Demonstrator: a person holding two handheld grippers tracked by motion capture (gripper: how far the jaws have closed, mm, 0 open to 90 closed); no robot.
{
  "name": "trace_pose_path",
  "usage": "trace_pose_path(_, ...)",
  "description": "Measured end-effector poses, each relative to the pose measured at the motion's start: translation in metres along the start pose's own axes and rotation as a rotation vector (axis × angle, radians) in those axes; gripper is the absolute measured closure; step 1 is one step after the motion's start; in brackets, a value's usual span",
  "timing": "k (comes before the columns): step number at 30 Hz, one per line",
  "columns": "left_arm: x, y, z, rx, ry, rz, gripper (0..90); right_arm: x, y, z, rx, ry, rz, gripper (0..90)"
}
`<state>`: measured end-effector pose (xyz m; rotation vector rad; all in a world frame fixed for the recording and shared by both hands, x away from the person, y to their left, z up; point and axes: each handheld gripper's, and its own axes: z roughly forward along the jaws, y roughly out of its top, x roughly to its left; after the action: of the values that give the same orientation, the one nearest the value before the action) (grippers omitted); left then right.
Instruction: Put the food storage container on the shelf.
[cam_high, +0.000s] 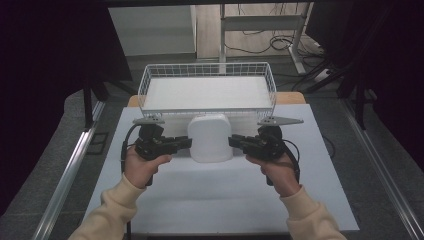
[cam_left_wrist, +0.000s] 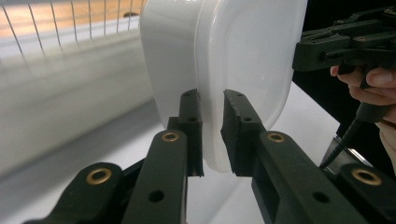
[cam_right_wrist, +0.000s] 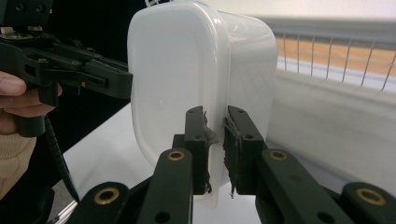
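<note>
Two-handed carry in progress: the left gripper (cam_high: 186, 143) and right gripper (cam_high: 234, 141) each clamp the rim of an upturned white plastic tub (cam_high: 210, 138), held clear of the bench (cam_high: 210, 200) just before the wire basket (cam_high: 150, 82). The likely next move is carrying it level over the near wall, both grips holding.

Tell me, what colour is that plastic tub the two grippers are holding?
White, slightly translucent; the plastic tub shows best in the right gripper view.

White table (cam_high: 200, 200); wire basket (cam_high: 207, 75) atop
</note>
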<state>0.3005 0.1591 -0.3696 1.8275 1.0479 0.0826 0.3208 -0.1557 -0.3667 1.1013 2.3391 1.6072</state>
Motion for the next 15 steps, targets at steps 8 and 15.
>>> trace_pose_path(8, -0.004, 0.026, -0.008, -0.012, 0.017, 0.027, 79.1, 0.0, 0.02, -0.004, -0.029, -0.003, -0.008, 79.8)
trace_pose_path(15, -0.005, 0.04, -0.015, -0.027, 0.03, 0.044, 79.1, 0.0, 0.035, -0.006, -0.043, 0.001, -0.014, 79.9)
